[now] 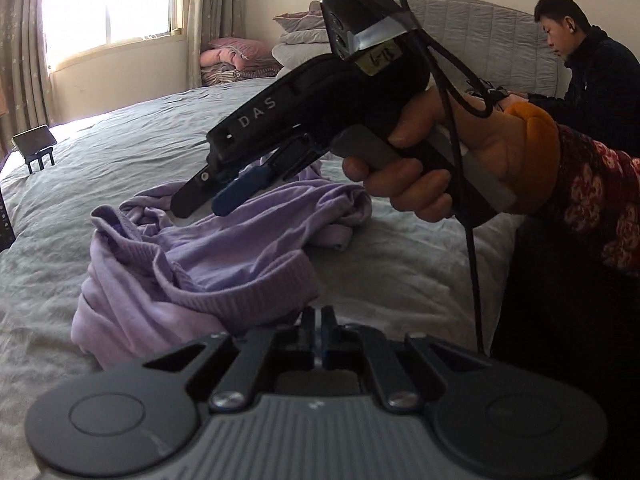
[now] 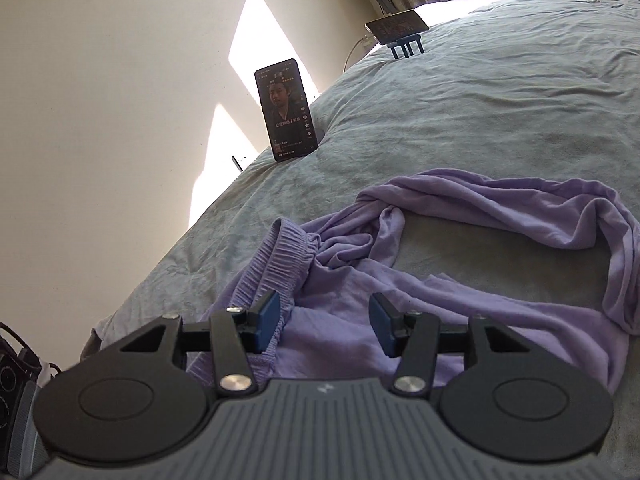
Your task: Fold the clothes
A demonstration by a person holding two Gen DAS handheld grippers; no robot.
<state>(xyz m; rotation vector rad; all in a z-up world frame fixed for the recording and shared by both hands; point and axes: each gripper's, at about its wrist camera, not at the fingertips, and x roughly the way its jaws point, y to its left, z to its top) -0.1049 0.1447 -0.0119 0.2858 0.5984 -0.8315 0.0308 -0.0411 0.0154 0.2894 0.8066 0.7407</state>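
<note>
right gripper (image 2: pixel 324 326) gapes over lilac garment (image 2: pixel 420 280) on grey bed (image 2: pixel 480 100).

Both wrist cams low over bed (image 1: pixel 400 264), facing opposite ways, sharing purple garment (image 2: pixel 460 312).

Black tongs (image 1: pixel 208 204) marked "DAS", blue pads (image 2: pixel 267 322), silver screws; red floral sleeve (image 1: pixel 592 200), orange cuff.

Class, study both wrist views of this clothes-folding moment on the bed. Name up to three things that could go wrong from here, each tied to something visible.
1. The lavender garment lies bunched and twisted, so the open right hand-held gripper may pinch several layers at once.
2. The left hand-held gripper looks shut at the ribbed hem; pulling could drag the heap instead of spreading it.
3. The upright phone stands close enough that tugged bedding could topple it.
</note>
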